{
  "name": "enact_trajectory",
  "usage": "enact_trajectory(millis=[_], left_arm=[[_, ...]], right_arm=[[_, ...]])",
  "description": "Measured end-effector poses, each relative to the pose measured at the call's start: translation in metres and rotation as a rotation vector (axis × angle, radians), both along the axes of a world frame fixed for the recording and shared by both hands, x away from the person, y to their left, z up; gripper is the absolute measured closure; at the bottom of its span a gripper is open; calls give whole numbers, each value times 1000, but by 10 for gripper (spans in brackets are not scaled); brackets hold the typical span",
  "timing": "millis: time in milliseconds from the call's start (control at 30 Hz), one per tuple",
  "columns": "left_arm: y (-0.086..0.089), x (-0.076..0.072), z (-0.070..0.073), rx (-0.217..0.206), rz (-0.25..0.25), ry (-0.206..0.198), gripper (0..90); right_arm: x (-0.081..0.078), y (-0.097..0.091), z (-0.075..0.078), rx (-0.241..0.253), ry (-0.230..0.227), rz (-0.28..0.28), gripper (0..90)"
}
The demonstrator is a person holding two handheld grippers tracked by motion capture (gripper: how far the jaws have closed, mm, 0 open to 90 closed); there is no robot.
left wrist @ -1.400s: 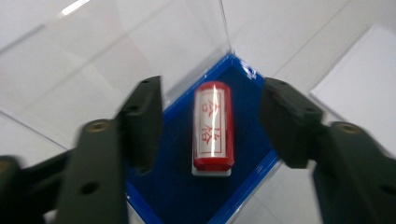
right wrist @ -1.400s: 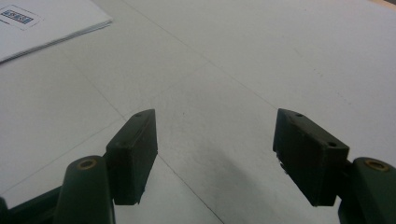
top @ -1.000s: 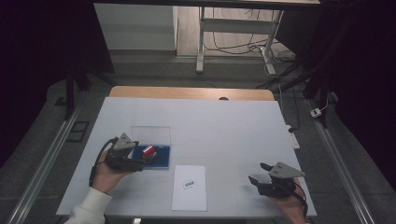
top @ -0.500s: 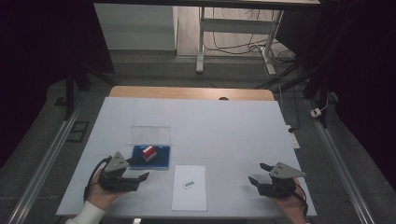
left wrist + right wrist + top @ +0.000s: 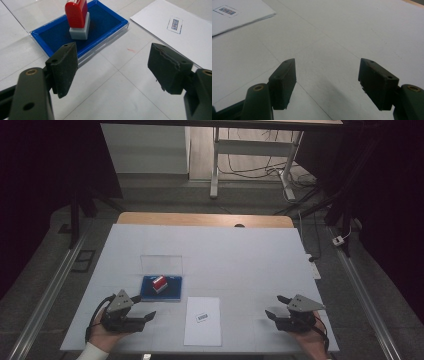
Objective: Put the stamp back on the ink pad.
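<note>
Sitting upright on blue ink pad [image 5: 161,288], centre-left of frame: red stamp [image 5: 159,282]. L gripper [image 5: 144,318] fingers gaping wide, empty, lower left; approaching w/ fingers straddling stamp body squarely. R gripper [image 5: 275,309] fingers wide, idling lower right.

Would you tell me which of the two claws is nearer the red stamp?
The left claw: it sits just below the stamp on its blue ink pad; the right claw lies beyond the paper.
</note>
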State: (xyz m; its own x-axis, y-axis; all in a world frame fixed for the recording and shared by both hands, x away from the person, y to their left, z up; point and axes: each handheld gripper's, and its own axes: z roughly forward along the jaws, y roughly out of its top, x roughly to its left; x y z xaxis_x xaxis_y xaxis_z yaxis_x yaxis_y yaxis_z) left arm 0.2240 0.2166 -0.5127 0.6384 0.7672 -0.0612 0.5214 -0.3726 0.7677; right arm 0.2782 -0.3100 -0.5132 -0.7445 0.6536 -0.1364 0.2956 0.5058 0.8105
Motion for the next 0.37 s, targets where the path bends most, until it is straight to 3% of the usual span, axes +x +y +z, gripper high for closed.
enact_trajectory(millis=[367], left_arm=[[0, 1, 0, 1, 1, -1, 249]], right_arm=[[-1, 0, 1, 0, -6, 1, 300]])
